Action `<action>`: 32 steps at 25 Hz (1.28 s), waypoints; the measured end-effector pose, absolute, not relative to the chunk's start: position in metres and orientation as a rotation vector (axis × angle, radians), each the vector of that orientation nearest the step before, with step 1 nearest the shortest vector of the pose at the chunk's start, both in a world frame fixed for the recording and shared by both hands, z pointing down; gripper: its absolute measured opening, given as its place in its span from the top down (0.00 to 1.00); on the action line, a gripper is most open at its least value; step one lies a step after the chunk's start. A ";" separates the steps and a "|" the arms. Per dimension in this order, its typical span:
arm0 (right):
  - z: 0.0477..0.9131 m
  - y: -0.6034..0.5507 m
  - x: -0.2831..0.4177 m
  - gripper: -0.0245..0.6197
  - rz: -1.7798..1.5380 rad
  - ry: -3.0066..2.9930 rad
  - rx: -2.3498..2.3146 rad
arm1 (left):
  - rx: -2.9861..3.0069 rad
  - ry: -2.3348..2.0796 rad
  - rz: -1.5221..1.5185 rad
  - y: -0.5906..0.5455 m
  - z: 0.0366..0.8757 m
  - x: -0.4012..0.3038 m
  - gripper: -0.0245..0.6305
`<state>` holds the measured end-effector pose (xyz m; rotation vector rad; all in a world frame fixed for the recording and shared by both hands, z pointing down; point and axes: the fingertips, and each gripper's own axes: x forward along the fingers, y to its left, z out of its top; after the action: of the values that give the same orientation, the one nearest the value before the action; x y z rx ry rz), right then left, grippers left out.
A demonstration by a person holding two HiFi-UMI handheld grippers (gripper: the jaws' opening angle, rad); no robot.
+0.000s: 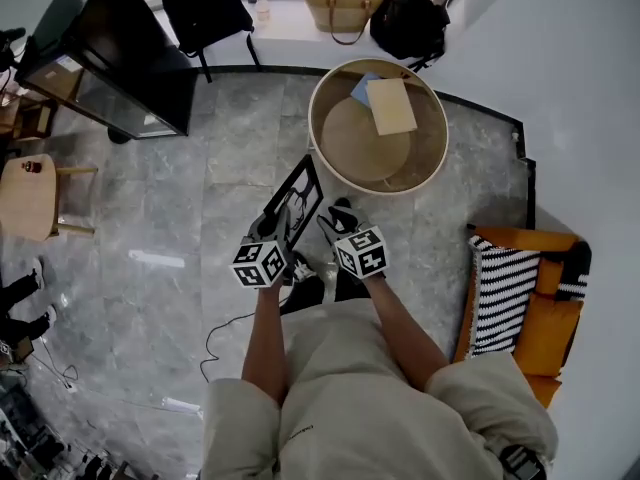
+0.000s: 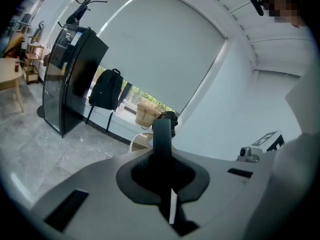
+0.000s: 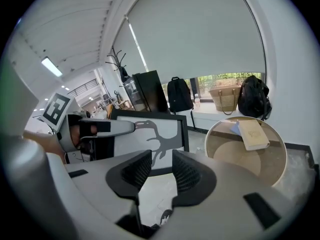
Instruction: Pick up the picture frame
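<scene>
The picture frame [image 1: 299, 200] is black with a white print of a dark bird and is held off the grey floor in front of the person. My left gripper [image 1: 274, 224] is shut on its left edge; in the left gripper view the frame [image 2: 161, 134] shows edge-on as a thin black bar between the closed jaws. In the right gripper view the frame [image 3: 150, 131] faces the camera, with the left gripper [image 3: 95, 129] clamped on its side. My right gripper [image 3: 161, 171] stands open just below and right of the frame, its pads apart and touching nothing.
A round rimmed wooden table [image 1: 315, 118] with a tan book [image 1: 391, 105] stands just beyond the frame. There is an orange armchair with a striped cushion [image 1: 500, 293] at right, a black cabinet [image 1: 110, 58] at far left, and bags [image 1: 340, 6] by the window.
</scene>
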<state>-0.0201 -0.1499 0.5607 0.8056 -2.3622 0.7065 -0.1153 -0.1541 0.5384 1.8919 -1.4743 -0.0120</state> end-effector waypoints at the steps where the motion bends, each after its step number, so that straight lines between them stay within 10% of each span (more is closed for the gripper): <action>1: 0.553 -0.149 -0.021 0.74 0.713 -2.370 0.818 | 1.895 -1.470 -0.013 -0.150 0.532 -0.116 0.92; 32: 0.485 -0.095 -0.037 0.91 0.677 -2.523 0.865 | 1.940 -1.511 -0.130 -0.066 0.470 -0.158 0.92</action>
<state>-0.0369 -0.0951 0.4851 0.8654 -2.5233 0.6769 -0.1580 -0.0658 0.4696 1.9403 -1.5113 -0.1296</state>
